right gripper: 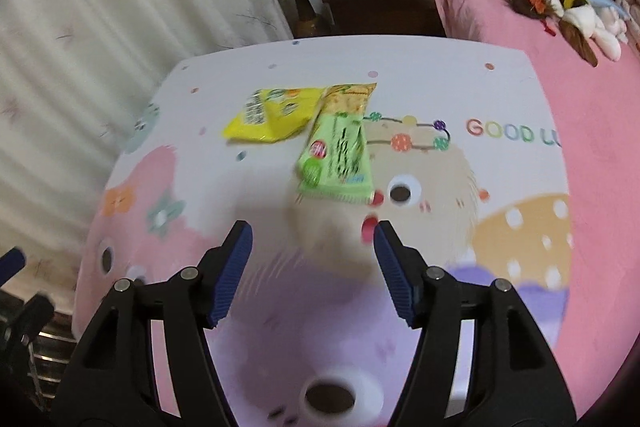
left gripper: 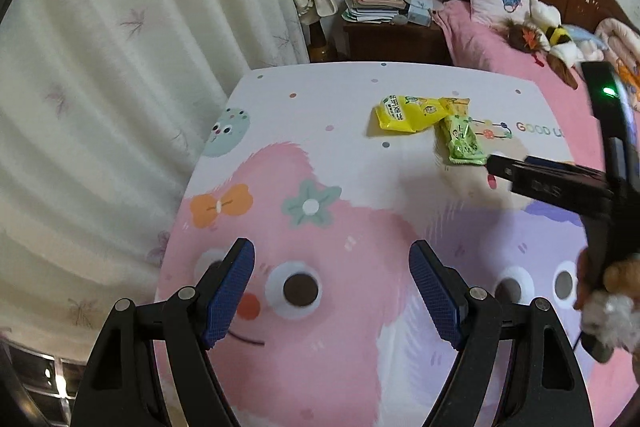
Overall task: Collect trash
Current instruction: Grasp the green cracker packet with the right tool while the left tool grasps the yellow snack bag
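Note:
Three snack wrappers lie together on the far half of the table. A yellow packet (left gripper: 408, 113) (right gripper: 272, 115) lies on the left. An orange-yellow packet (left gripper: 456, 105) (right gripper: 352, 95) sits behind a green wrapper (left gripper: 464, 141) (right gripper: 340, 159). My right gripper (right gripper: 312, 255) is open and empty, just short of the green wrapper. In the left wrist view the right gripper (left gripper: 498, 167) comes in from the right, its tip beside the green wrapper. My left gripper (left gripper: 332, 291) hovers open and empty over the near part of the table, well back from the wrappers.
The table wears a cartoon-print cover (left gripper: 320, 147) (right gripper: 520, 163). A cream curtain (left gripper: 100, 87) hangs to the left. Behind stand a wooden nightstand (left gripper: 392, 39) stacked with books and a pink bed (right gripper: 560, 39) with plush toys. A hand (left gripper: 608, 291) holds the right gripper.

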Action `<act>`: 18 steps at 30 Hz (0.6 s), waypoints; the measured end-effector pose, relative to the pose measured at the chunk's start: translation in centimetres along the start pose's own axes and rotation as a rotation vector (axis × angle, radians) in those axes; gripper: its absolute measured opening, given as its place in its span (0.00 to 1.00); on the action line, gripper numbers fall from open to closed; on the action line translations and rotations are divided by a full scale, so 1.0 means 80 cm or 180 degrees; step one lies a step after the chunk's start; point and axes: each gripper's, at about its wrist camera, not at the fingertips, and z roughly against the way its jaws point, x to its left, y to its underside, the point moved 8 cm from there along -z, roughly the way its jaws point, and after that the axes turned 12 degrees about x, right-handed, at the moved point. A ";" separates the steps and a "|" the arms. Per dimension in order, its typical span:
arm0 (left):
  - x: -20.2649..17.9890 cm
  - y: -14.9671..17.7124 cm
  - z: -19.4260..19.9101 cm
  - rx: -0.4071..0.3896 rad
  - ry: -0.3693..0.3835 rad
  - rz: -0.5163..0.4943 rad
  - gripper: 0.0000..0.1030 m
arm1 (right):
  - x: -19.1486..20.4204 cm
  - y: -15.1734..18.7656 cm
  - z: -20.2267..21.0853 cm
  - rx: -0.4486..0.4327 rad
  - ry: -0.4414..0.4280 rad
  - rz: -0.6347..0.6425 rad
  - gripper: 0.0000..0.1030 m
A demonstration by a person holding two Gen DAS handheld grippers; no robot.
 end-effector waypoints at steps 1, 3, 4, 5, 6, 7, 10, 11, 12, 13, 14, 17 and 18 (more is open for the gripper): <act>0.000 -0.003 -0.005 0.0001 -0.0002 -0.0004 0.79 | -0.005 -0.013 -0.016 0.0036 0.0035 -0.0014 0.59; -0.006 -0.020 -0.017 0.0003 0.0002 -0.0023 0.79 | -0.006 -0.028 -0.037 0.0059 0.0057 -0.0026 0.59; -0.009 -0.028 -0.023 0.0004 0.0010 -0.0034 0.79 | -0.007 -0.036 -0.047 0.0055 0.0076 -0.0026 0.59; -0.012 -0.036 -0.029 0.0008 0.0014 -0.0045 0.79 | -0.007 -0.046 -0.058 0.0048 0.0108 -0.0017 0.59; -0.014 -0.043 -0.033 0.0013 0.0016 -0.0054 0.79 | -0.006 -0.054 -0.067 0.0050 0.0126 -0.0004 0.59; -0.016 -0.051 -0.038 0.0015 0.0018 -0.0063 0.79 | -0.005 -0.061 -0.077 0.0064 0.0152 0.0010 0.59; -0.026 -0.078 -0.054 0.0024 0.0021 -0.0106 0.79 | -0.009 -0.077 -0.106 0.0152 0.0285 0.0045 0.59; -0.030 -0.088 -0.059 0.0021 0.0013 -0.0134 0.79 | -0.011 -0.082 -0.114 0.0178 0.0339 0.0065 0.59; -0.033 -0.093 -0.060 0.0020 0.0005 -0.0149 0.79 | -0.014 -0.085 -0.122 0.0204 0.0385 0.0100 0.59; -0.037 -0.101 -0.065 0.0022 0.0001 -0.0173 0.79 | -0.014 -0.086 -0.125 0.0200 0.0417 0.0145 0.59; -0.044 -0.114 -0.073 0.0031 0.0014 -0.0205 0.79 | -0.012 -0.089 -0.128 0.0169 0.0457 0.0240 0.57; -0.061 -0.142 -0.091 0.0101 0.0164 -0.0233 0.79 | -0.012 -0.090 -0.134 0.0129 0.0608 0.0448 0.44; -0.066 -0.150 -0.098 0.0142 0.0239 -0.0232 0.79 | -0.013 -0.090 -0.135 0.0110 0.0616 0.0488 0.41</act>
